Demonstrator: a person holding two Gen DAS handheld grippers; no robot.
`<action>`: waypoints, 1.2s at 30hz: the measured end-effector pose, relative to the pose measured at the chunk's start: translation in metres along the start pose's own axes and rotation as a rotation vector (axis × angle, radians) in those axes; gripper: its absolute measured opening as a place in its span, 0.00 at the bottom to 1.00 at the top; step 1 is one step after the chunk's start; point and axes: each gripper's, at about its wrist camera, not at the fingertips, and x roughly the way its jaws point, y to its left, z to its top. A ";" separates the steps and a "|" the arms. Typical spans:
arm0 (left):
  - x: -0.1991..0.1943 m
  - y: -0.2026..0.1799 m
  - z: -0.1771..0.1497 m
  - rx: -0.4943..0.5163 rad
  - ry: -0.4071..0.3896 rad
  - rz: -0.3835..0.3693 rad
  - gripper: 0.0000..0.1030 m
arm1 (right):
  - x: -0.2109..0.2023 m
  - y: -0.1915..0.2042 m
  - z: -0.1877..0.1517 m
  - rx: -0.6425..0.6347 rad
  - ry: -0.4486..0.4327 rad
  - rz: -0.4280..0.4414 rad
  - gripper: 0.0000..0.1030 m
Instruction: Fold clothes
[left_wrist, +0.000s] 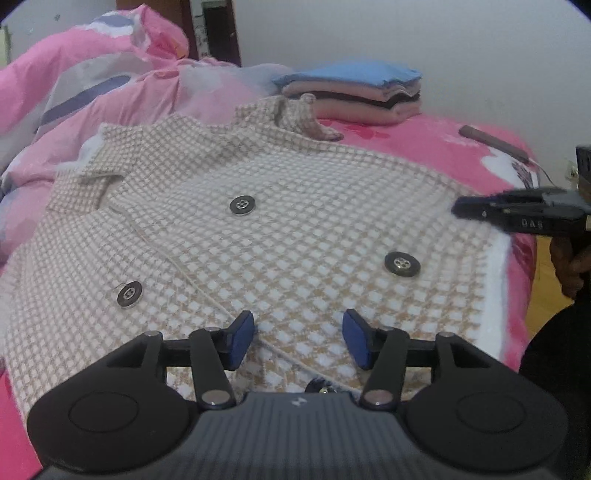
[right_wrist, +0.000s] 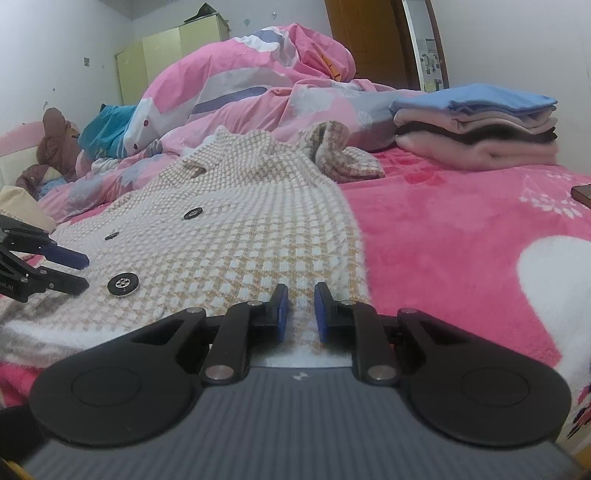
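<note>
Garment: the beige-and-white checked knit jacket (left_wrist: 266, 236) with dark round buttons lies front-up on my pink floral bedspread (right_wrist: 461, 236).
Left gripper (left_wrist: 298, 338): I hold it half open above the hem, gripping nothing.
Right gripper (right_wrist: 301, 308): nearly closed at the jacket's side edge; whether it pinches cloth, I cannot tell.
Technique: I should seize both hem corners evenly before folding.
Destination: the folded stack (right_wrist: 476, 129) nearby.

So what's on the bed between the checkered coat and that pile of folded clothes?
Nothing. In the right wrist view, only bare pink blanket lies between the checkered coat and the pile of folded clothes.
</note>
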 end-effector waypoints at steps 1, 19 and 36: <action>-0.002 0.002 0.001 -0.010 0.001 -0.001 0.54 | 0.000 0.000 0.000 0.001 -0.001 0.001 0.13; -0.004 -0.013 -0.004 0.005 0.014 0.067 0.60 | 0.000 -0.004 0.000 -0.014 0.004 0.026 0.13; 0.000 -0.017 -0.009 -0.061 0.017 0.110 0.63 | 0.002 -0.006 0.007 -0.053 0.063 0.068 0.14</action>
